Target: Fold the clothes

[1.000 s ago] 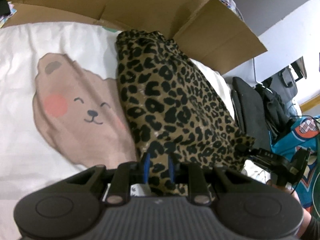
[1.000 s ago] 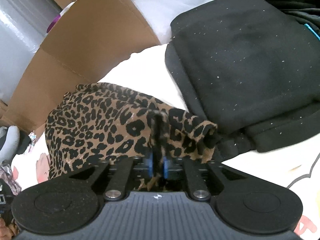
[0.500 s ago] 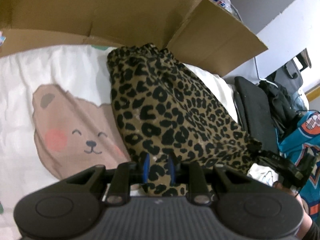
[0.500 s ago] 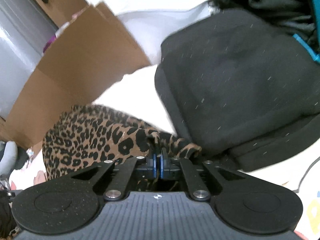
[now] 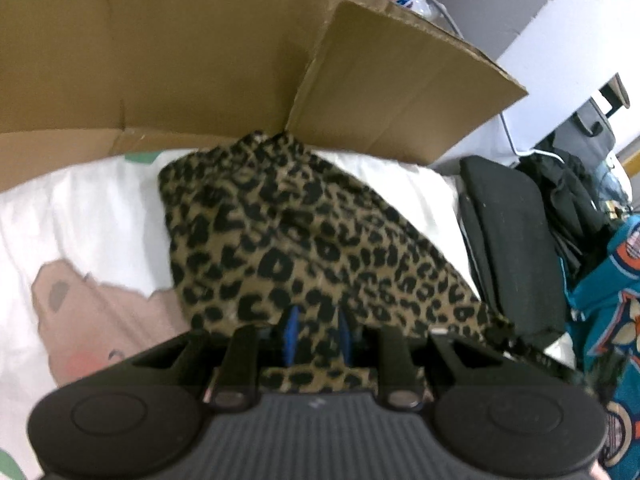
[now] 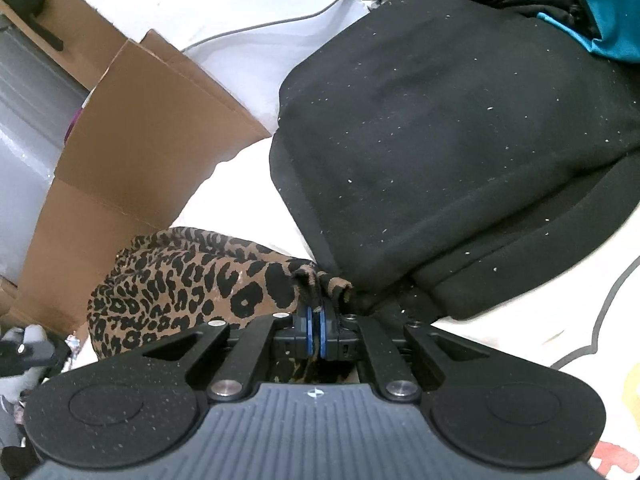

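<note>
A leopard-print garment [image 5: 304,248] is seen carried between two grippers above a white bedsheet [image 5: 80,224] with a bear print. The near hem is held by the left gripper [image 5: 316,336], whose blue-padded fingers stand a little apart with a thick wad of fabric between them; a corner is pinched by the right gripper [image 6: 315,326], its pads pressed almost together on a thin fold.

Over the last second, the near edge has been carried forward and upward: the far, gathered end of the garment now lies right against the cardboard box [image 5: 200,60] ahead of the left gripper, and less of the bear print is seen to that gripper's left. The right gripper has been brought close to the folded black garment [image 6: 460,140] just ahead of it, the pinched corner almost touching its edge.

A fold of the near edge toward the far end is judged to be under way; whether the halves will meet squarely cannot yet be told.
</note>
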Demonstrator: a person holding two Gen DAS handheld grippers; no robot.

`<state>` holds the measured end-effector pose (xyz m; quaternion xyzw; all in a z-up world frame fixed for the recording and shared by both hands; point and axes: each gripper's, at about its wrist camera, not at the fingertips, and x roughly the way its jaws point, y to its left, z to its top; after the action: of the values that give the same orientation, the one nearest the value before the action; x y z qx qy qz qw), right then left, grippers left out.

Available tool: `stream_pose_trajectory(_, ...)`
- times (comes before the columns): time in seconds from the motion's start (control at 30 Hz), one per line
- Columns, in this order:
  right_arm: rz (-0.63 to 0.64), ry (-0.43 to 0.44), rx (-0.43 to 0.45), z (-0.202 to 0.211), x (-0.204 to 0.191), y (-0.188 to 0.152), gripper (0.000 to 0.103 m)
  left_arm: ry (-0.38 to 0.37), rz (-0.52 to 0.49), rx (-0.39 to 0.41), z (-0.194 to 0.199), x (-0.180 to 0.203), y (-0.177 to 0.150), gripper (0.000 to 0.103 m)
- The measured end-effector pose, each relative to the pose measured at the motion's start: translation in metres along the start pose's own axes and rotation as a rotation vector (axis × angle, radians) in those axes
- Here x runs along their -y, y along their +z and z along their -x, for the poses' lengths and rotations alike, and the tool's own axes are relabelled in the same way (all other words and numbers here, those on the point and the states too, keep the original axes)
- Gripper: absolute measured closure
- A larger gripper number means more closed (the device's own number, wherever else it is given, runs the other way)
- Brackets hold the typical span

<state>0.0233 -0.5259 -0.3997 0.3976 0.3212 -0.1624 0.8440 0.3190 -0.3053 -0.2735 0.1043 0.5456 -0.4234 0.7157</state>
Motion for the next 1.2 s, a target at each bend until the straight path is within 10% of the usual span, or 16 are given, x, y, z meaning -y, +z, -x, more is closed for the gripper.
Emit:
stream_pose_trajectory(0.73, 0.143, -0.096, 0.081, 0.054, 0.0, 0.003, 0.092, 0.071, 0.026, 0.069, -0.097, 0.043, 0.099, 0.075)
stream_pose_trajectory(1.2, 0.272, 0.06, 0.064, 0.013, -0.04, 0.026, 0.092, 0.113, 0.145, -0.019, -0.144, 0.03, 0.099, 0.075)
